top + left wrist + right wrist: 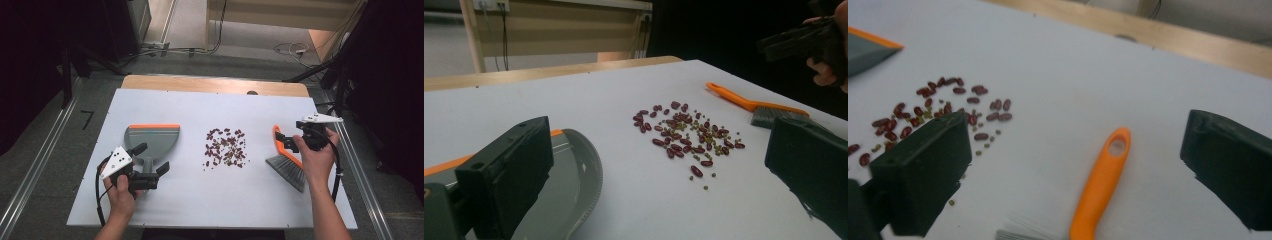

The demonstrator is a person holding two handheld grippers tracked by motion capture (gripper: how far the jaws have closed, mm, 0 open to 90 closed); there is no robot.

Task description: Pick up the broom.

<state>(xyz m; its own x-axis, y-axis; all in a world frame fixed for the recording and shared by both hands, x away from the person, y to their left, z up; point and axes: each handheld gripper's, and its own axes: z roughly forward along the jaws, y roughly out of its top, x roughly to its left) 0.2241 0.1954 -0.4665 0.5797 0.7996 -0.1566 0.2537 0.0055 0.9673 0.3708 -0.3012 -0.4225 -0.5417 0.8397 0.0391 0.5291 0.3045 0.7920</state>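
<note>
Over toward the bench's (200,200) left edge, the left gripper (151,160) sits low with its black, blocky jaws released, and the grey stem of the dustpan (152,140) runs between them, pads not pressing on it as far as I can tell. The dustpan is smooth grey plastic, flat and roughly trapezoid, with a bright orange strip along its far lip; in the left gripper view its rim curves round with tiny ridges along the edge.

Dead center of the white matte bench top there's a loose scatter of beans (226,147): glossy dark-red kidney-shaped ones mixed with tiny round greenish ones, all lying flat and spread out.

Near the right edge lies the brush (287,162), with a slim orange plastic handle, an oval hang-hole at its far end, and a fan of stiff grey bristles pointing toward the near right corner. The right gripper (286,141) hovers right over the handle, jaws released and standing to either side of it, not squeezing anything.

Couldn't spot any readable brand or writing anywhere.
</note>
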